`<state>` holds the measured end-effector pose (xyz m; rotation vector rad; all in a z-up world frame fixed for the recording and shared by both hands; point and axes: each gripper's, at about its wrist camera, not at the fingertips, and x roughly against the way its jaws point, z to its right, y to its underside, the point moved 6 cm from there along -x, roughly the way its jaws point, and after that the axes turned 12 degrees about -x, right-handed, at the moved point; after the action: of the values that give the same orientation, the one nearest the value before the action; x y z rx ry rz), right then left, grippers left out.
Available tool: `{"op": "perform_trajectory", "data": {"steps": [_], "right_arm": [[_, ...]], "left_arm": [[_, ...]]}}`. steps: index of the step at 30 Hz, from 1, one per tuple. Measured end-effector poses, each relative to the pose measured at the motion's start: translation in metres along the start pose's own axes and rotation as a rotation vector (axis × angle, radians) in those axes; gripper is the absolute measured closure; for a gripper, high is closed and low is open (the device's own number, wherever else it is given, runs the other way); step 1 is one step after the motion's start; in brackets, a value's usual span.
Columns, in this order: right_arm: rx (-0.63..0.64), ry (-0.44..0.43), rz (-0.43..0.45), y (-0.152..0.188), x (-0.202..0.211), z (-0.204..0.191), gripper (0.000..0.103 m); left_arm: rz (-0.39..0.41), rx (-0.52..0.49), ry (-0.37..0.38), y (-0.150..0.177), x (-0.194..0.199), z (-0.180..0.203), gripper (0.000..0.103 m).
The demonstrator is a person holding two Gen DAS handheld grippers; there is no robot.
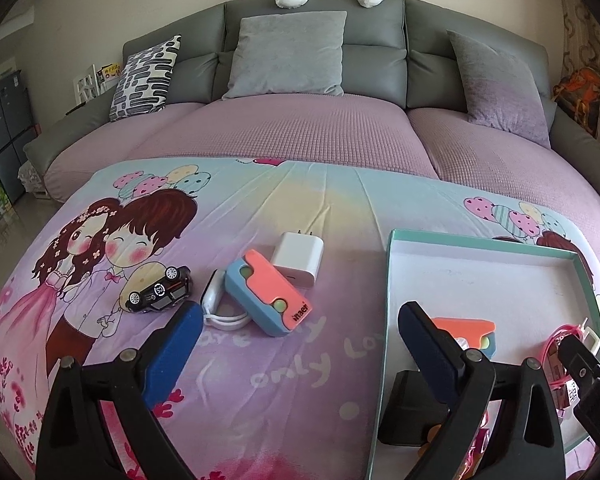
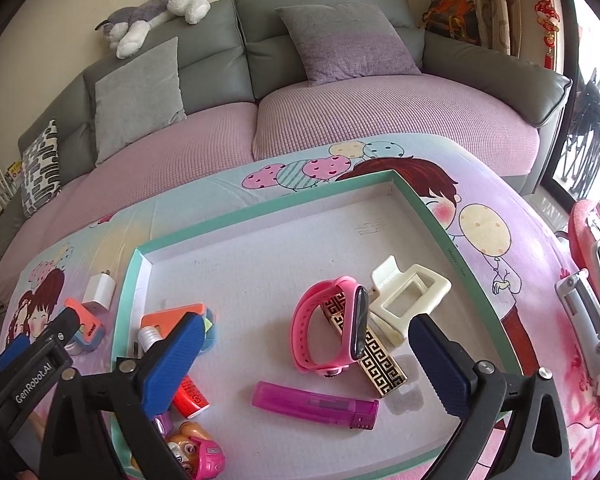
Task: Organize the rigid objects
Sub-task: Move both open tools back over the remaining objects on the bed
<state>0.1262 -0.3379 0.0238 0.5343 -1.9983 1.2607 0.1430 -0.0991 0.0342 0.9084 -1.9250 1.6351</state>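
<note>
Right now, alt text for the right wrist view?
Open right gripper hovers over a teal-rimmed tray holding a pink watch, cream hair clip, magenta lighter and patterned gold case. The left gripper is at left.

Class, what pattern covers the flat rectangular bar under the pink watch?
Black-and-gold Greek key maze on the flat rectangular bar, clearest in the right wrist view.

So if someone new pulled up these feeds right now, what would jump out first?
Probably the teal-rimmed tray on the cartoon bedsheet, with a pink watch and purple lighter lying inside. Left of it, still on the sheet, sit a toy car, a white charger and an orange-and-blue case.
</note>
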Motion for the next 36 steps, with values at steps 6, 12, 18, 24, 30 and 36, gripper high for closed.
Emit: {"op": "perform_trajectory", "data": {"steps": [6,12,18,24,30,36], "right_arm": [[0.016,-0.023,0.011,0.000,0.005,-0.009,0.000],[0.089,-0.083,0.029,0.007,0.011,-0.044,0.000],[0.116,-0.168,0.015,0.021,0.009,-0.079,0.000],[0.158,-0.196,0.009,0.032,0.006,-0.104,0.000],[0.186,-0.225,0.002,0.041,0.001,-0.126,0.000],[0.208,-0.257,0.003,0.047,-0.003,-0.146,0.000]], "left_arm": [[-0.004,0.011,-0.019,0.001,-0.002,-0.012,0.005],[-0.007,0.066,-0.050,0.002,-0.004,-0.039,0.005],[-0.009,0.142,-0.074,0.006,-0.007,-0.067,0.005],[-0.013,0.205,-0.097,0.012,-0.012,-0.096,0.005],[-0.025,0.234,-0.113,0.018,-0.021,-0.118,0.005],[0.002,0.273,-0.121,0.019,-0.020,-0.145,0.005]]}}
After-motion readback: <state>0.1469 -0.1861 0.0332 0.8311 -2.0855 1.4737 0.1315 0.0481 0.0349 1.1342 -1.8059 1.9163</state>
